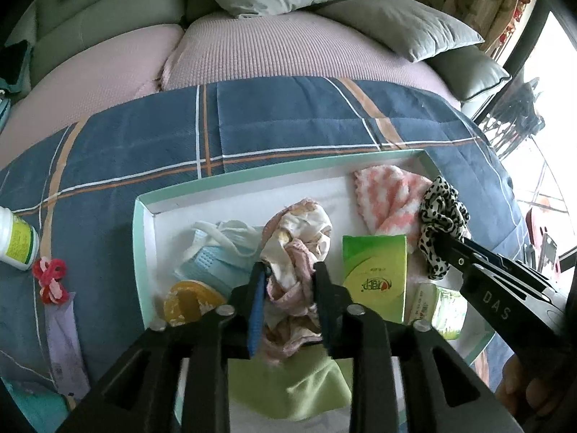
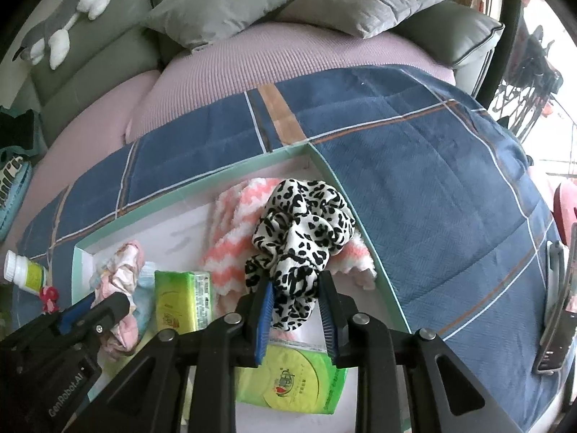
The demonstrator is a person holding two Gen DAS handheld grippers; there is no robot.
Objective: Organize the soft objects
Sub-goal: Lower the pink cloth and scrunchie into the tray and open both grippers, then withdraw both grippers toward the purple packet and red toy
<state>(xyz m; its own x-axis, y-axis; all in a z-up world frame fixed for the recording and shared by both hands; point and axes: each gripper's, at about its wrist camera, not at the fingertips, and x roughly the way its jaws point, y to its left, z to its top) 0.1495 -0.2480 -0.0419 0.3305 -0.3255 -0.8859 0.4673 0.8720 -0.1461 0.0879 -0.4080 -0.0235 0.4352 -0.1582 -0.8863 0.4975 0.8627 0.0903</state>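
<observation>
Currently left gripper point(image 1: 288, 274) is pinching the pink floral cloth point(image 1: 299, 252); right gripper point(image 2: 294, 288) is pinching the leopard scrunchie point(image 2: 303, 223) at the tray's point(image 2: 346, 195) right edge. Advisable: lifting both straight up, avoiding snags.

Bare white floor along the tray point(image 1: 144, 223) far wall; tissue packs point(image 1: 375, 274) and face masks point(image 1: 216, 252) crowding nearer.

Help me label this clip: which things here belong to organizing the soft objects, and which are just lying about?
Job:
left gripper on the floral cloth
right gripper on the leopard scrunchie
striped towel
face masks
tray

Lying about:
white bottle
plush toy
grey pillows
</observation>
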